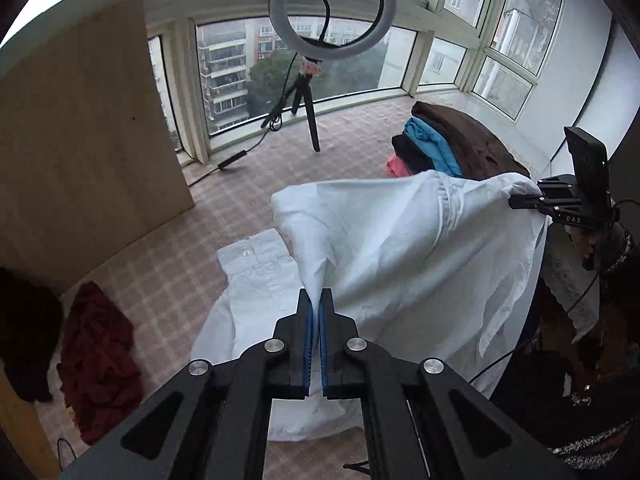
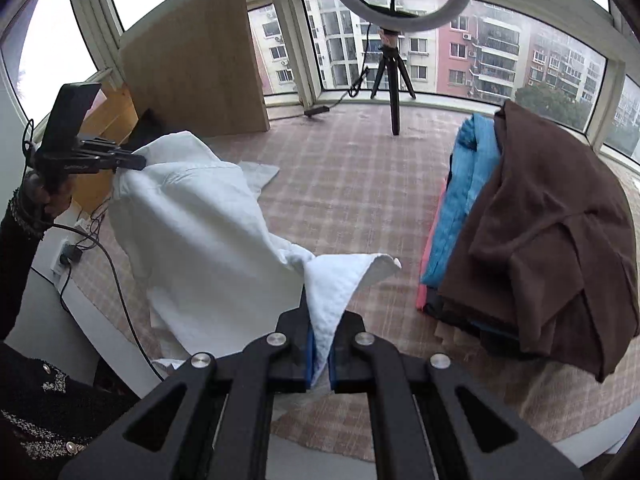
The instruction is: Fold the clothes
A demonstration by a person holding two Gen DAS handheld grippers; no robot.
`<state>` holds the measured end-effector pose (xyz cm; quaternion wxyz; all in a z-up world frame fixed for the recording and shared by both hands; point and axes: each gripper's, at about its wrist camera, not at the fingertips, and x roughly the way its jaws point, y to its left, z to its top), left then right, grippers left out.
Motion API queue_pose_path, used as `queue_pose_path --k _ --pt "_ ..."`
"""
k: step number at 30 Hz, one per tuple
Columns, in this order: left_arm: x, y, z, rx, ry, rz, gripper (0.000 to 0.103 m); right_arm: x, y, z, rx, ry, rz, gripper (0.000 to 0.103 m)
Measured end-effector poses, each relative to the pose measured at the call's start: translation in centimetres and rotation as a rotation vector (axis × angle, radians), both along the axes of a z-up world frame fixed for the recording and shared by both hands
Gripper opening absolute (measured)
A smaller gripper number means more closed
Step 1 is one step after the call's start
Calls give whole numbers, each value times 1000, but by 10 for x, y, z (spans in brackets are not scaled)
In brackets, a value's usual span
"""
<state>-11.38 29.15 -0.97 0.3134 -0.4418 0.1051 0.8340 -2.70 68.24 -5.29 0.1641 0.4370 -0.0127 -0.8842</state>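
A white shirt is held up in the air between both grippers, and its lower part with the button placket rests on the checked pink surface. In the left wrist view my left gripper is shut on a fold of the shirt. My right gripper bites another edge at the far right, a hand behind it. In the right wrist view my right gripper is shut on a corner of the white shirt. There my left gripper pinches the far-left upper end.
A stack of folded clothes, brown on top of blue, black and pink, lies to the right. A dark red garment and a black one lie at the left. A ring light tripod and a wooden board stand by the windows.
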Motion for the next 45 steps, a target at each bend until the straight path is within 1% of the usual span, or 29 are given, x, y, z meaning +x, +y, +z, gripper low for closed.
queue_pose_path --k 1,2,4,5,7,9,10,11,13,14,15,16,17,20,23,25,27,28,29,30,31,34,37,38,40,41,42,43,45 --pt "16 -11 9 -1 30 19 1 -10 -5 7 1 28 34 5" --pt "29 -21 6 22 18 35 1 -20 -11 11 7 49 70 5" --pt "56 -29 -25 31 -55 45 1 -40 -20 4 5 42 107 5" --pt "64 -26 -52 16 -115 51 1 -51 -23 -7 12 8 102 10" --pt "79 -19 -106 -12 -235 62 1 -65 -28 -37 74 -72 92 14" --pt "86 -17 -115 -37 -254 76 1 -73 -30 -67 166 -149 84 19" --pt "90 -16 -120 -50 -263 83 1 -75 -29 -79 208 -182 79 24" --pt "93 -15 -125 -62 -272 90 1 -76 -25 -88 230 -209 71 24" --pt "100 -13 -134 -87 -290 104 2 -74 -12 -94 218 -247 55 24" --pt "103 -12 -138 -99 -299 111 3 -70 -4 -93 186 -257 58 25" --pt "107 -11 -143 -112 -308 118 7 -68 2 -91 152 -262 64 25" --pt "111 -9 -129 -138 -269 118 11 -65 5 -88 127 -261 69 29" --pt "115 -8 -116 -165 -229 117 13 -64 7 -86 117 -257 66 37" --pt "121 14 -78 -206 -121 80 19 -70 0 -84 89 -256 81 43" --pt "115 57 -62 -234 -30 -6 27 -85 -17 -90 62 -298 85 49" --pt "111 88 -66 -243 1 -82 36 -98 -29 -102 81 -362 81 50" --pt "104 113 -78 -272 17 -146 38 -101 -36 -119 143 -419 100 50" --pt "99 124 -89 -297 16 -173 38 -100 -36 -127 158 -450 112 50" --pt "94 134 -99 -322 16 -200 35 -98 -34 -133 151 -478 122 44" --pt "84 137 -110 -337 -7 -203 28 -94 -31 -137 120 -498 137 32" --pt "73 138 -119 -350 -29 -189 22 -88 -26 -138 84 -512 154 2" --pt "40 118 -135 -333 -89 -80 21 -63 -12 -120 62 -470 238 2" --pt "30 101 -126 -317 -74 -7 21 -37 12 -87 10 -412 334 2" --pt "31 97 -119 -312 -60 8 21 -31 22 -75 -40 -388 372 2" --pt "36 92 -106 -306 -28 36 21 -19 42 -52 -207 -317 467 2" --pt "40 91 -99 -304 -9 50 22 -15 47 -47 -247 -295 497 2" --pt "47 91 -94 -294 -6 51 23 -14 49 -49 -226 -297 493 2" --pt "54 91 -90 -285 -2 52 24 -16 49 -54 -171 -307 468 2" --pt "70 99 -88 -295 5 27 27 -19 46 -71 -19 -342 448 3"
